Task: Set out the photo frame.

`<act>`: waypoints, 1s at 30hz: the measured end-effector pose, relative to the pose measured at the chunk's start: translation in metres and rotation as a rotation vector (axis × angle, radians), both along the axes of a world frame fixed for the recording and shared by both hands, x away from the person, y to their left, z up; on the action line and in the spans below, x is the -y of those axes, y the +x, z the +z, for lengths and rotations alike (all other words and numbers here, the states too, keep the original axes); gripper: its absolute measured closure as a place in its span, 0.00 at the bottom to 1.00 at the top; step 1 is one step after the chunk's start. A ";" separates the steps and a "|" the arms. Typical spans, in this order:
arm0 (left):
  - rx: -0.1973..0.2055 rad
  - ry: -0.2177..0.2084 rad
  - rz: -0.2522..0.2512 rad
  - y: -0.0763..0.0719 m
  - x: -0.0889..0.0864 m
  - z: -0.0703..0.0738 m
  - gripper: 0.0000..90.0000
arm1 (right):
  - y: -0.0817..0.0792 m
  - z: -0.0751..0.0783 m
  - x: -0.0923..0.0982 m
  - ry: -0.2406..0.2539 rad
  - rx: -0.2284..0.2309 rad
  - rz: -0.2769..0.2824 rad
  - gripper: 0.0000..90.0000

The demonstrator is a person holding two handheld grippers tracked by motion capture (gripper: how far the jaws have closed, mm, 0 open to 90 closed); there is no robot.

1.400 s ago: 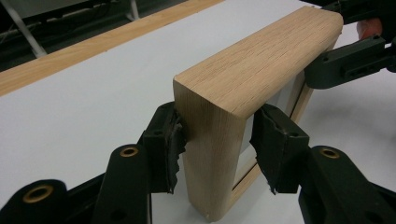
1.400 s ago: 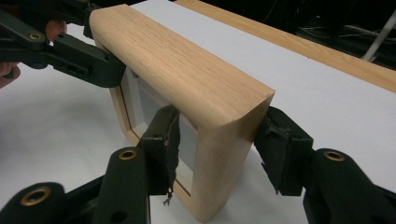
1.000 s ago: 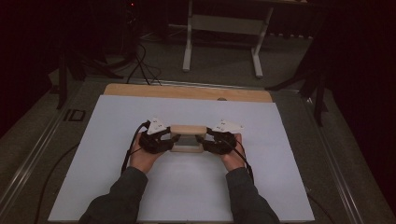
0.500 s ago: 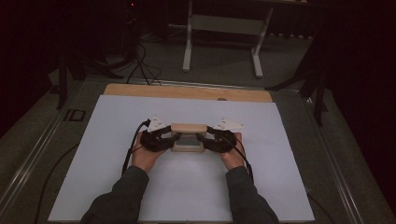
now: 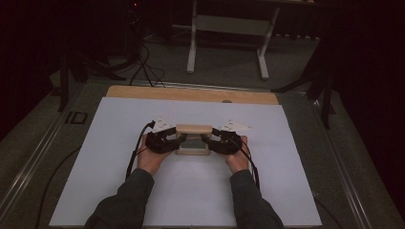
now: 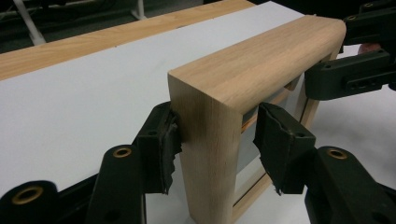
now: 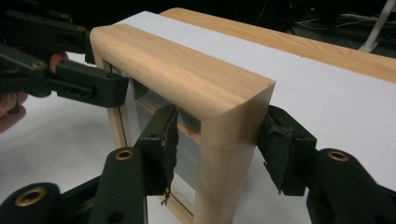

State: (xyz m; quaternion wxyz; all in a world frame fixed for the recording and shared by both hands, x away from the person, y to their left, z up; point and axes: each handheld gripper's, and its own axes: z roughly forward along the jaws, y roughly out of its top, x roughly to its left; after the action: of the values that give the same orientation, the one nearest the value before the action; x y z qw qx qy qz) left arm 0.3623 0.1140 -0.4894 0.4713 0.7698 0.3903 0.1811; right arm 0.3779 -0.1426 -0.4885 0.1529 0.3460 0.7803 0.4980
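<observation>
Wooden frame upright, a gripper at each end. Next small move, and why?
Probably draw left gripper and right gripper straight back. The wooden frame stands on the table; the left jaws have just been opening, and each gripper shows one pad clear of the wood.

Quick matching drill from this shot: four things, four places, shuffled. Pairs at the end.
Things:
1. wooden frame
2. white sheet
3. right gripper
4. metal stand

Places:
A. on the floor beyond the table
B. jaws either side of the frame's right-hand post
C. upright, mid-table
D. covering most of the tabletop

Pairs: 1-C, 2-D, 3-B, 4-A
</observation>
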 end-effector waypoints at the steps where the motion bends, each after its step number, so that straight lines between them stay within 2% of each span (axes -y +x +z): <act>1: 0.000 0.002 0.000 0.001 0.000 -0.001 0.54 | 0.000 -0.001 0.000 0.004 -0.003 -0.004 0.54; 10: -0.020 -0.002 0.009 0.003 0.002 -0.005 0.52 | 0.002 -0.006 0.001 -0.010 -0.024 -0.015 0.55; 18: -0.040 0.016 0.017 0.005 0.001 -0.008 0.53 | 0.002 -0.011 0.004 -0.027 -0.048 -0.010 0.56; 30: -0.064 -0.001 0.032 0.006 0.000 -0.009 0.53 | 0.001 -0.015 0.008 -0.030 -0.055 -0.004 0.58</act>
State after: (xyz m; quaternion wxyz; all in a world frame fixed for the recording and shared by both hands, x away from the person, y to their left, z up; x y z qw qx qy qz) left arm 0.3688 0.1144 -0.4985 0.4561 0.7686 0.4176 0.1639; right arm 0.3788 -0.1505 -0.5032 0.1372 0.3588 0.7910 0.4761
